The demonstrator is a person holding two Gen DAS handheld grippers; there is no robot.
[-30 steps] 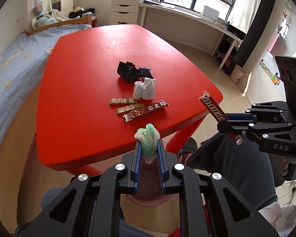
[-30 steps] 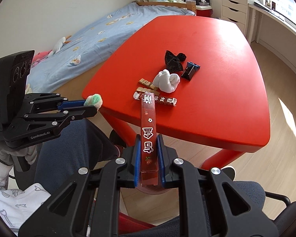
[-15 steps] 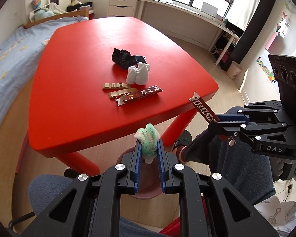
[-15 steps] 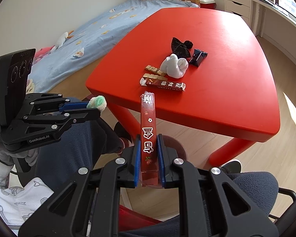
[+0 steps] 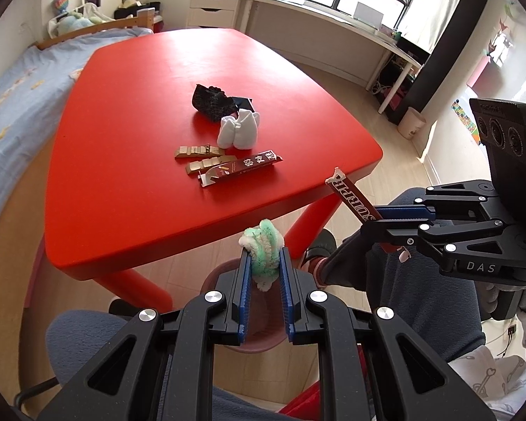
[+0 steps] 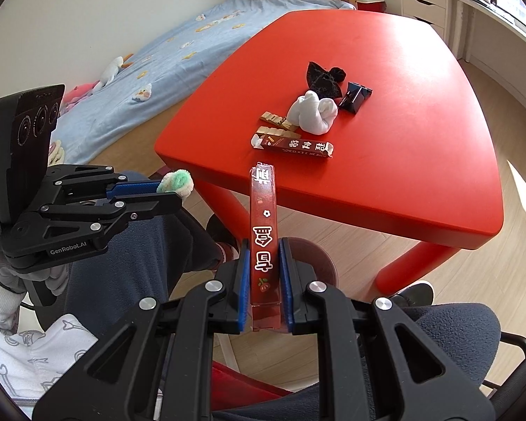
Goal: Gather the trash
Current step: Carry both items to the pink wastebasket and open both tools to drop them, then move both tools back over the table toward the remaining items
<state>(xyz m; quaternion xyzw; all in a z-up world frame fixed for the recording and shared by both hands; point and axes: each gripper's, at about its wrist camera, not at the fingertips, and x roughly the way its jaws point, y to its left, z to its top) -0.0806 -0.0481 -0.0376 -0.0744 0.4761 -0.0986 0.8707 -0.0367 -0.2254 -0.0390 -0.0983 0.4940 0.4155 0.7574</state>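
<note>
Both claws loaded: left gripper (image 5: 264, 263) clamps green fluff (image 5: 263, 247), right gripper (image 6: 264, 273) a red wrapper (image 6: 264, 231); five-odd pieces remain on the red table (image 5: 122, 140), bin (image 6: 317, 263) waiting.

Both grippers have drawn back from the red table (image 5: 129, 175): its near edge now sits farther from the left gripper (image 5: 264, 263) and right gripper (image 6: 263, 263), and a pinkish bin (image 6: 319, 263) shows below them.

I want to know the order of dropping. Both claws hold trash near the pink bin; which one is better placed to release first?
Probably the left claw. Its green-white wad hangs right over the pink bin. The right claw holds a long red wrapper that reaches past the bin's rim.
</note>
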